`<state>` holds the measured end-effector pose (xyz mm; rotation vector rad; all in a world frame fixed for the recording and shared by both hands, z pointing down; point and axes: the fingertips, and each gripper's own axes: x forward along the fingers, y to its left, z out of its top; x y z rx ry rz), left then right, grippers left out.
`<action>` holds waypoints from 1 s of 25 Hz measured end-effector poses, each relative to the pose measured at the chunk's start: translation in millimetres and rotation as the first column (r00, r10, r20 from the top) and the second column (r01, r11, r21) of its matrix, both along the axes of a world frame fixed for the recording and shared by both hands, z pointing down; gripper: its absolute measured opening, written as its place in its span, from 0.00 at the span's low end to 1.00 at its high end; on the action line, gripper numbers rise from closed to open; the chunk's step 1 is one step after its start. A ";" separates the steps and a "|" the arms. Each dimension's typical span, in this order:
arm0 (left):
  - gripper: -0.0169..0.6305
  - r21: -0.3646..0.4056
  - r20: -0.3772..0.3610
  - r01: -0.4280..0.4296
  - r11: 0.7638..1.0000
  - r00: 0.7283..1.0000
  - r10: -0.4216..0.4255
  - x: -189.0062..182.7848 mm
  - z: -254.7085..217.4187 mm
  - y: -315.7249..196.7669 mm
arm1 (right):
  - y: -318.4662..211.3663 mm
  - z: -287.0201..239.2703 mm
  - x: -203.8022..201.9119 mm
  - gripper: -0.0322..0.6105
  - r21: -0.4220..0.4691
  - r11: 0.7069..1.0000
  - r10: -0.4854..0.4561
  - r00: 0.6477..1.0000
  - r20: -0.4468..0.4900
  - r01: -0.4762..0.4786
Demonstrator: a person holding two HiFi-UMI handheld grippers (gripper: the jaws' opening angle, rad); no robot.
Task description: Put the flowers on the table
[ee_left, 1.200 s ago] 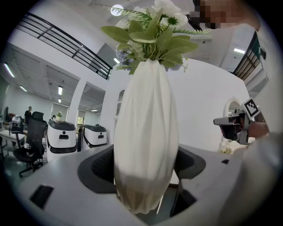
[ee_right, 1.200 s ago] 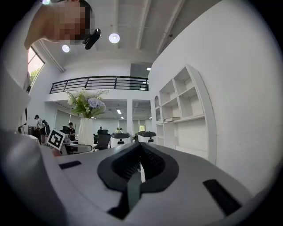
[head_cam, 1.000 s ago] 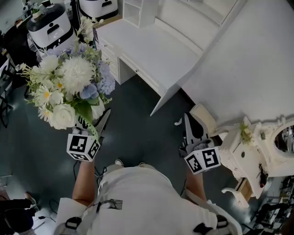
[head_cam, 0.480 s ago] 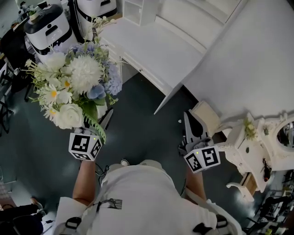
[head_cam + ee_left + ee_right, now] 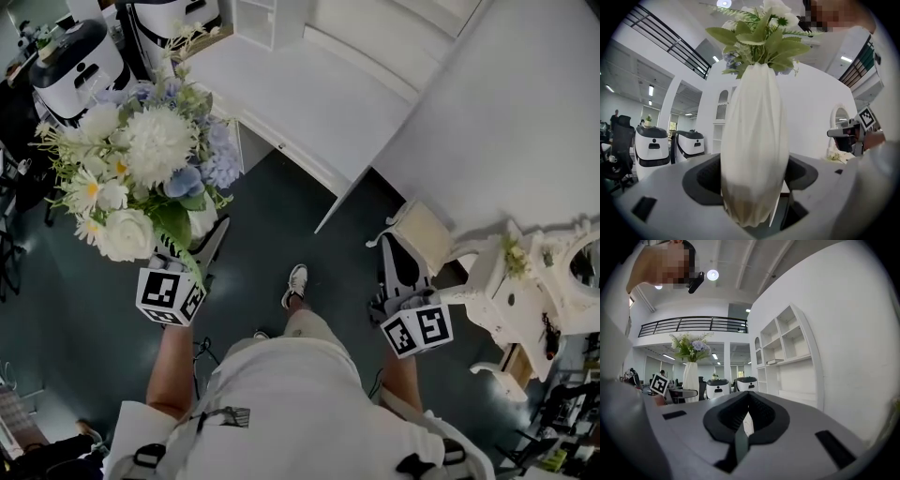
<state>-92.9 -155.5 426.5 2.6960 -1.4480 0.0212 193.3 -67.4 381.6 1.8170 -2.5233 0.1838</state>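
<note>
We hold the left claw (image 5: pixel 195 251) level. Its jaws stand wide and press on either side of a white ribbed vase (image 5: pixel 754 140), which stands upright between them, with the grey pads touching it low on its body. Above the claw the flowers (image 5: pixel 141 155) rise out of the vase's mouth: white, cream and pale blue blooms with green leaves. The bunch is full enough to hide the claw's tips in the head view. The flowers hang in the air over the dark floor (image 5: pixel 267 211), well apart from the white desk (image 5: pixel 300 98), which lies ahead of the left claw and off to its right. Two rounded white machines (image 5: pixel 80 61) stand ahead of this claw on its left side.

We carry the right claw (image 5: pixel 391 251) level too, its jaws drawn together so that only a sliver of light shows, with nothing between them. Ahead of it and to its right are open white shelves (image 5: pixel 787 341) on a white wall. An ornate white vanity (image 5: pixel 511 295) stands just to its right. Our shoe (image 5: pixel 295 281) rests on the floor between the two claws. Seen from the right claw, the vase stands well off to its left
</note>
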 end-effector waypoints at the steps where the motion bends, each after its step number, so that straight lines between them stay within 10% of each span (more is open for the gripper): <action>1: 0.60 -0.004 -0.002 0.006 1.000 1.000 -0.006 0.7 -0.1 -0.3 | -2.0 1.3 1.2 0.07 -0.005 1.000 -0.006 1.000 0.004 0.006; 25: 0.60 -0.044 0.025 0.076 0.996 0.997 -0.075 -6.4 0.0 12.1 | -42.5 -1.2 -35.9 0.07 0.002 0.987 -0.162 0.982 0.098 0.163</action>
